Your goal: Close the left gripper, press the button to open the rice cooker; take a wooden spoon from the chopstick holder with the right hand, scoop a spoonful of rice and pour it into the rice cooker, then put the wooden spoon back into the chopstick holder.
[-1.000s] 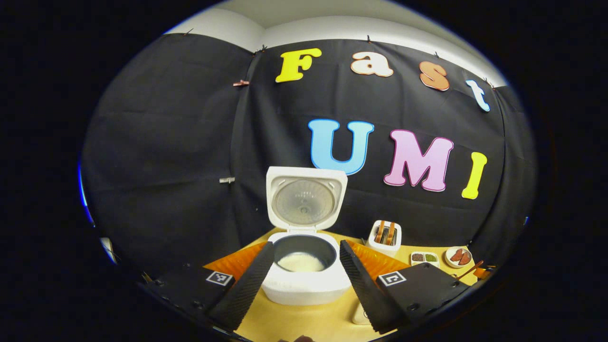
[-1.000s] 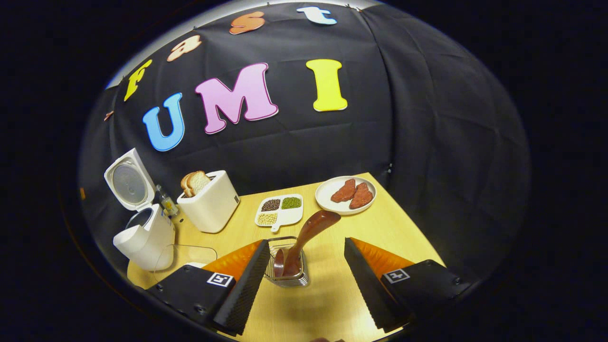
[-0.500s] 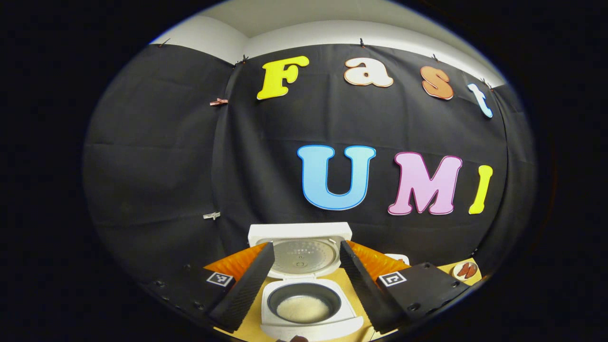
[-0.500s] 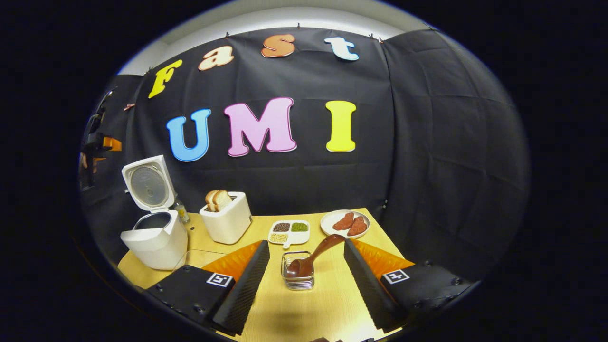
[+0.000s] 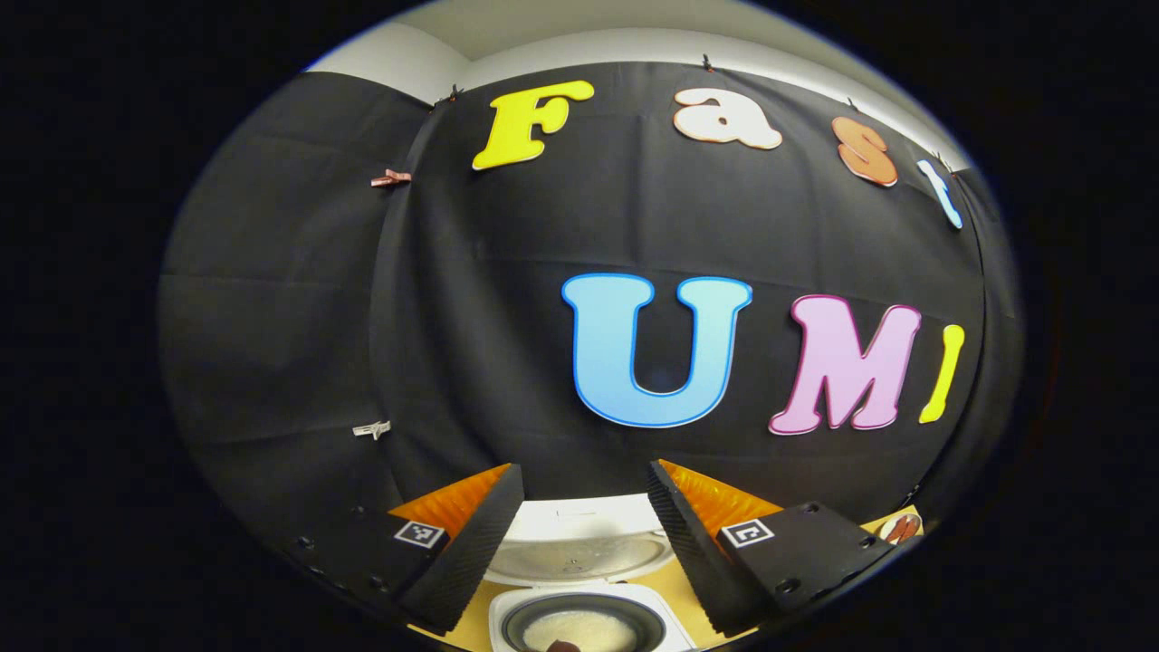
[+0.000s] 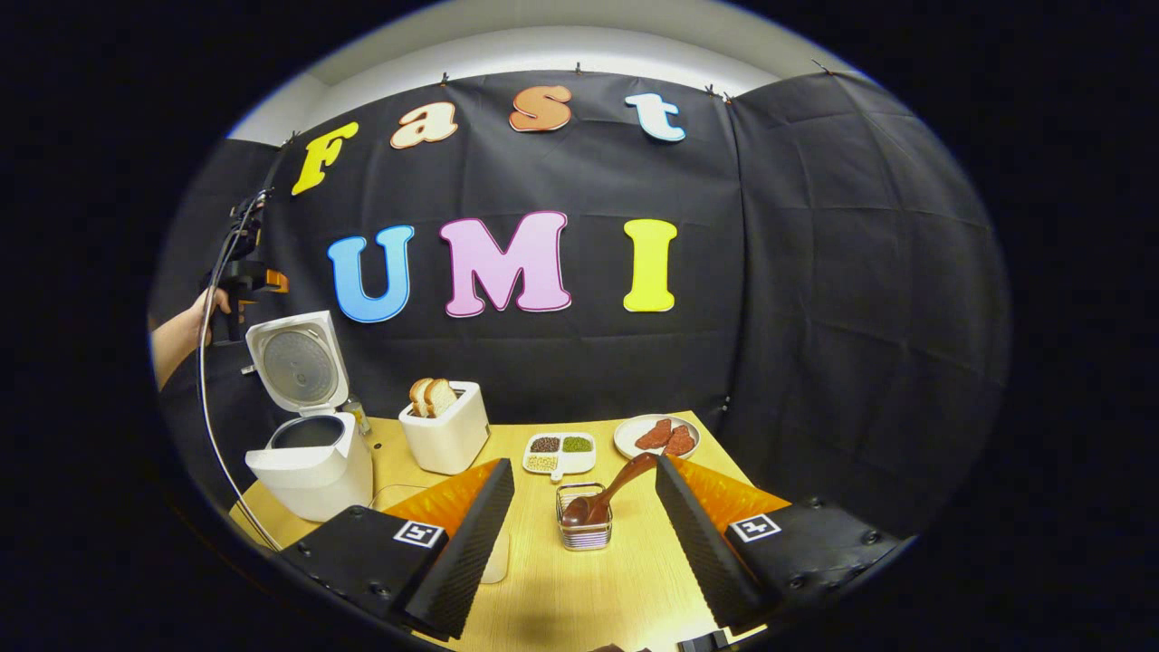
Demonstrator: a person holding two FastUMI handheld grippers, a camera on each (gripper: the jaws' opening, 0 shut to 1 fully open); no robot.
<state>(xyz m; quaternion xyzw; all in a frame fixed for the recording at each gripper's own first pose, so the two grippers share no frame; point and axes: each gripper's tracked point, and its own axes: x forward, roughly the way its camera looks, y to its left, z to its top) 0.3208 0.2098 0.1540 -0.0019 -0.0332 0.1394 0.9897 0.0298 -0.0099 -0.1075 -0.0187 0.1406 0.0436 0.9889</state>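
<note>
White rice cooker point(image 6: 312, 466) stands lid-up with rice inside; wooden spoon point(image 6: 605, 493) leans in wire chopstick holder point(image 6: 585, 530).

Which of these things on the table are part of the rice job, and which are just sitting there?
For the job:
rice cooker, lid up
wooden spoon
chopstick holder
right claw, open

Lying about:
toaster with bread
divided dish of beans
plate of meat

No legible text apart from the wall lettering; square black-and-white coded marker tags point(image 6: 418, 533) on the gripper bodies carry no readable characters.
</note>
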